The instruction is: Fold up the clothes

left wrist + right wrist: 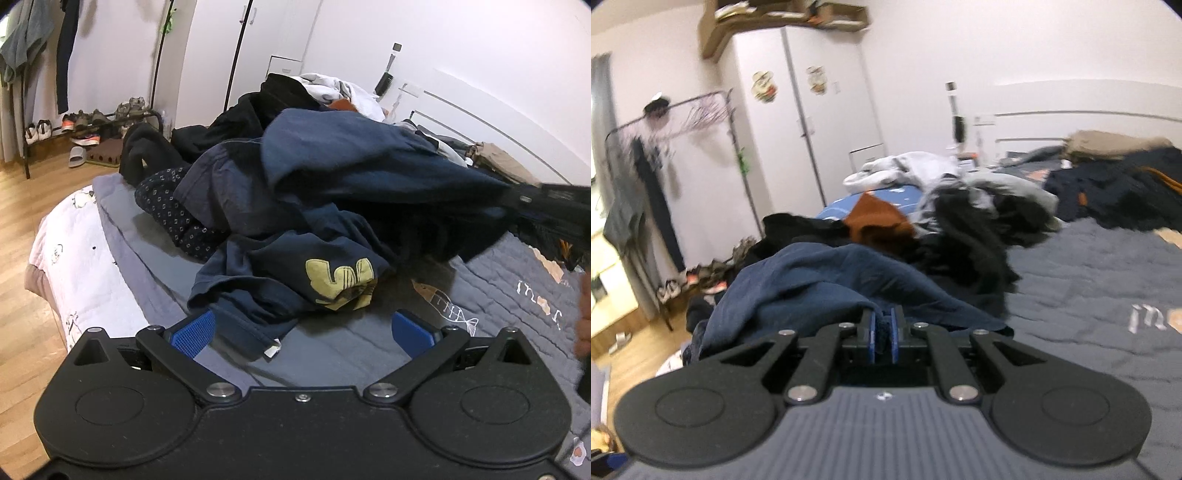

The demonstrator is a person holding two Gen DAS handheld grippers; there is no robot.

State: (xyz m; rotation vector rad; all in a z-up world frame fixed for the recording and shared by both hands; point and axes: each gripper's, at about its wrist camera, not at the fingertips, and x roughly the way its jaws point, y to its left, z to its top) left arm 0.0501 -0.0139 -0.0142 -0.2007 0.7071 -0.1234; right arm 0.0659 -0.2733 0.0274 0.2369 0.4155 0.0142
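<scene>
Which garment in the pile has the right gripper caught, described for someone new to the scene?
Start at the grey quilted bed and its heap of dark clothes. The right gripper pinches the plain navy garment draped over the top of the heap, stretched taut toward that gripper. Unlike the navy shirt lying below it, it carries no yellow print.

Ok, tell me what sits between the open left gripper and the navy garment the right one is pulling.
In the left wrist view, a crumpled dark shirt with a yellow print lies between the left gripper and the navy garment.
</scene>
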